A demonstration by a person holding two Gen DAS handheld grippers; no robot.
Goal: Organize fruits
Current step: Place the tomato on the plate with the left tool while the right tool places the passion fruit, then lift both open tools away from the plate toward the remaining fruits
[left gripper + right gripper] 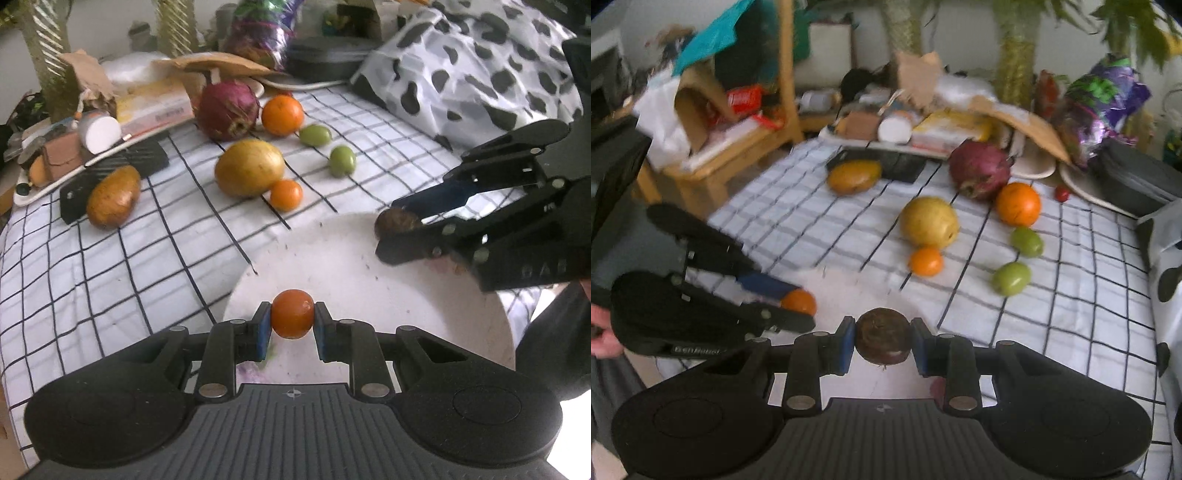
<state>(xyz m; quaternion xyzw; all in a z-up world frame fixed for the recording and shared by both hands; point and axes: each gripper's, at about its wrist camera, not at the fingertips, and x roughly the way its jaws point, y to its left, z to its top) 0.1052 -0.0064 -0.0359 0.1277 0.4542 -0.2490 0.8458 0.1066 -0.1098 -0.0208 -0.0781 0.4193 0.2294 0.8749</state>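
My left gripper is shut on a small orange fruit and holds it over the near edge of a white plate. My right gripper is shut on a dark brown round fruit, also over the plate. Each gripper shows in the other's view: the right one with the brown fruit, the left one with the orange fruit. On the checked cloth lie a big orange, a small orange, two green fruits, a yellow fruit, a red onion and a potato.
A cluttered tray with a white roll and boxes sits at the back left, next to a black flat object. A spotted white bag lies at the right. A tiny red fruit sits near plates at the back.
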